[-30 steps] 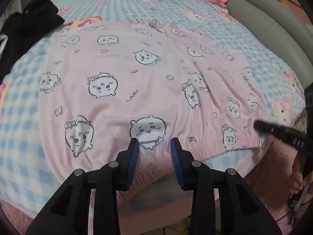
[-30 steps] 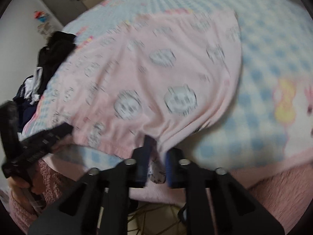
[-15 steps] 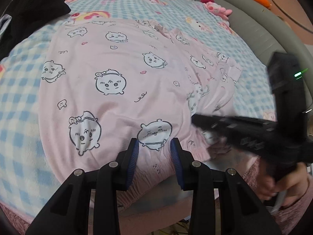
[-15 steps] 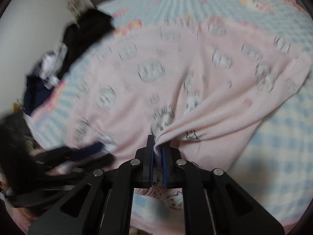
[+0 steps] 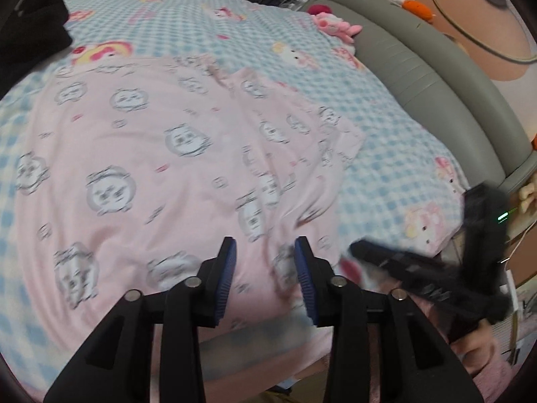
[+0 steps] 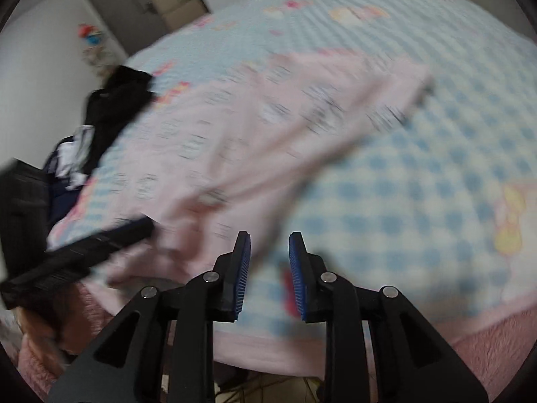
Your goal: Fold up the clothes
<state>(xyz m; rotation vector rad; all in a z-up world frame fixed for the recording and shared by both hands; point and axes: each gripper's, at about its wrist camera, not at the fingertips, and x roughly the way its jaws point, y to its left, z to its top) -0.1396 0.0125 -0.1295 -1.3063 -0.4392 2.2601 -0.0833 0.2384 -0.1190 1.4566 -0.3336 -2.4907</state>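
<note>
Both grippers gape, left gripper (image 5: 265, 277) over pink garment (image 5: 151, 168), right gripper (image 6: 270, 272) beside its doubled-over edge; smooth flat, align edges.

Your pink garment (image 5: 161, 174) is printed all over with grey-outlined white cartoon animal faces and small pink marks. Under it you have a bedspread (image 5: 396, 154) in a light blue and white check, dotted with pink, white and yellow cartoon figures. Your left gripper (image 5: 265, 268) and right gripper (image 6: 270, 262) are black, with blue ribbed pads (image 6: 242, 268) on the fingers (the same blue on both). You can see black clothing (image 5: 30, 33) at the far left, a grey padded bed frame (image 5: 436, 77), and a pink plush toy (image 5: 335, 27) beside it.
</note>
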